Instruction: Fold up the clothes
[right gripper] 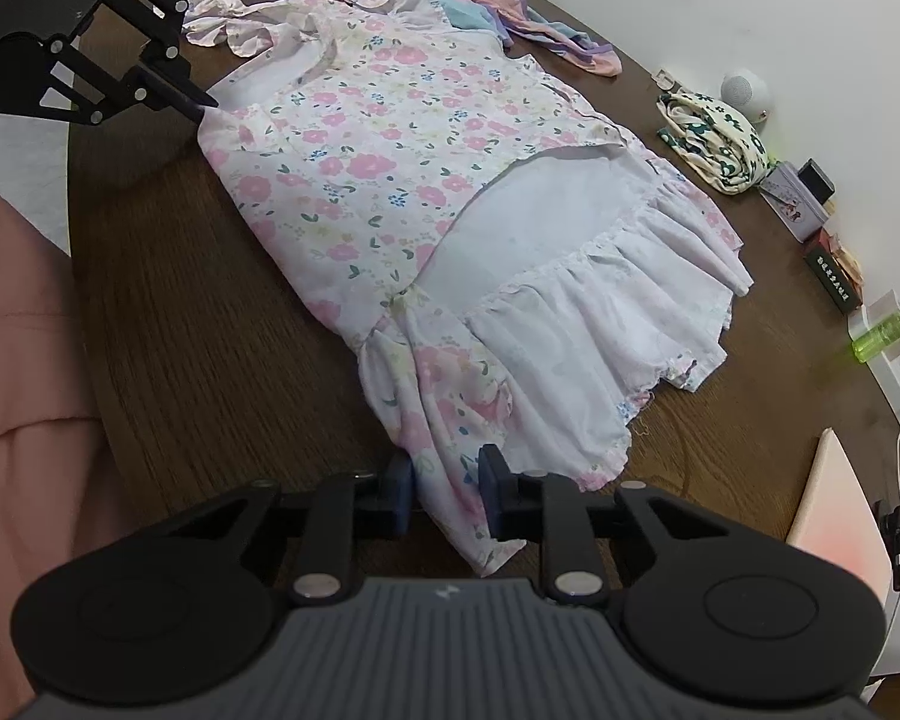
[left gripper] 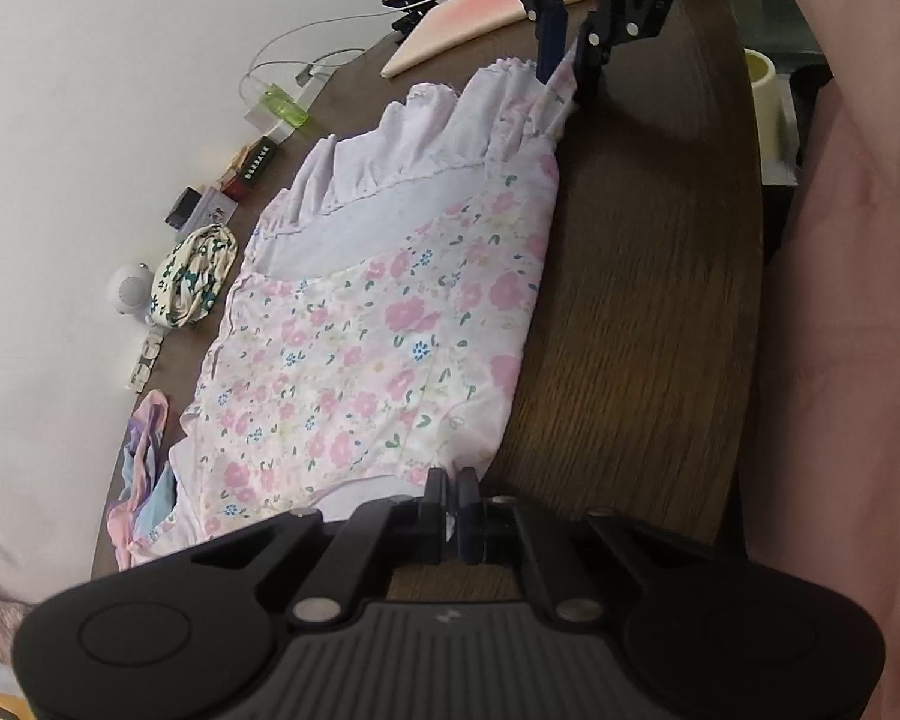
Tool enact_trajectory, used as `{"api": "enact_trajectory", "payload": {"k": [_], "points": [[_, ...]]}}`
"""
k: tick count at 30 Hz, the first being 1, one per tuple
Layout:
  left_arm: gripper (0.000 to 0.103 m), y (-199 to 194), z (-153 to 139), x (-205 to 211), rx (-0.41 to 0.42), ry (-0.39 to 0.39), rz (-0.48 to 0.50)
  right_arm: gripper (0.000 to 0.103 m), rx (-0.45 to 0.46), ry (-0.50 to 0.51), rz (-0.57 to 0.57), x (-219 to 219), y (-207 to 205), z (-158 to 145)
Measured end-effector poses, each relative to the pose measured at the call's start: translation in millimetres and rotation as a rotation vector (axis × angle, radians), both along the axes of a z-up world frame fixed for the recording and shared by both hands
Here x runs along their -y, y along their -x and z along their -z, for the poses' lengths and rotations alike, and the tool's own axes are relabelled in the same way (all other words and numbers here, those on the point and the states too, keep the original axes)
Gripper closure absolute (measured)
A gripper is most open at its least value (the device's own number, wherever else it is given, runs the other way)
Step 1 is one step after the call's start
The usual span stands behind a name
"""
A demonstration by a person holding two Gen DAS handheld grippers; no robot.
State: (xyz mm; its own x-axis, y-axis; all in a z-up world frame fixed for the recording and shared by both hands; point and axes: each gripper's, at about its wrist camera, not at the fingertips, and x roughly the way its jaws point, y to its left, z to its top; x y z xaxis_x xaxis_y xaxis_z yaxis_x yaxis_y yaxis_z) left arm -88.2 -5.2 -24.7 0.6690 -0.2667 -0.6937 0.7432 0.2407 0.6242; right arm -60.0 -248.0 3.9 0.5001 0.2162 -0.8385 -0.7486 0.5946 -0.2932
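Left wrist view, nearest first: my left gripper (left gripper: 457, 489) had its fingers pressed nearly together, pinching the near edge of the floral dress (left gripper: 384, 324). The dress lay flat on the dark wooden table (left gripper: 642, 324), folded lengthwise so its pale lining showed beside the pink flower print. Past the print ran the white ruffled hem (left gripper: 426, 132), and at that far end I saw my right gripper (left gripper: 564, 60) with its fingers closing on the hem's corner, the cloth lifted slightly between them. To the left of the dress sat a pastel garment (left gripper: 144, 456), a rolled green-patterned cloth (left gripper: 195, 276) and a small white round speaker (left gripper: 127, 288), with little boxes and a green bottle (left gripper: 283, 107) farther along the wall side.

From the right wrist view, the right gripper (right gripper: 447, 480) stood with a fold of the ruffle (right gripper: 450, 438) between its two pads; I saw a gap at either side of the cloth, so I could not tell how firmly it was gripped. Beyond, the dress (right gripper: 390, 138) stretched away across the table (right gripper: 180, 300) to the left gripper (right gripper: 204, 111), whose tips met on the fabric's edge. A pink board (right gripper: 840, 510) lay at the right.
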Motion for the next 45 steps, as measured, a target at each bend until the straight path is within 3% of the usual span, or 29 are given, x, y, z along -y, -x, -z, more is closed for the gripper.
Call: {"api": "enact_trajectory", "payload": {"k": [12,19,24,30,43,45], "points": [[0.103,-16,-20,1,0.103,0.048,-0.073,0.099,0.082,-0.013,-0.012,2,-13,-25],[0.103,-51,-30,3,0.142,0.055,-0.113,0.099,0.149,0.007,-0.023,0,-51,-41],[0.103,-97,-41,13,0.195,0.049,-0.158,0.099,0.177,0.014,-0.018,-1,-99,-48],[0.103,-152,-26,21,0.101,0.031,-0.197,0.099,0.133,0.011,-0.014,-3,-134,-30],[0.102,-187,1,16,-0.018,0.085,-0.257,0.099,0.041,-0.007,0.001,-5,-192,10],[0.095,-191,3,15,-0.03,0.11,-0.274,0.096,0.046,-0.036,0.021,-3,-194,11]]}}
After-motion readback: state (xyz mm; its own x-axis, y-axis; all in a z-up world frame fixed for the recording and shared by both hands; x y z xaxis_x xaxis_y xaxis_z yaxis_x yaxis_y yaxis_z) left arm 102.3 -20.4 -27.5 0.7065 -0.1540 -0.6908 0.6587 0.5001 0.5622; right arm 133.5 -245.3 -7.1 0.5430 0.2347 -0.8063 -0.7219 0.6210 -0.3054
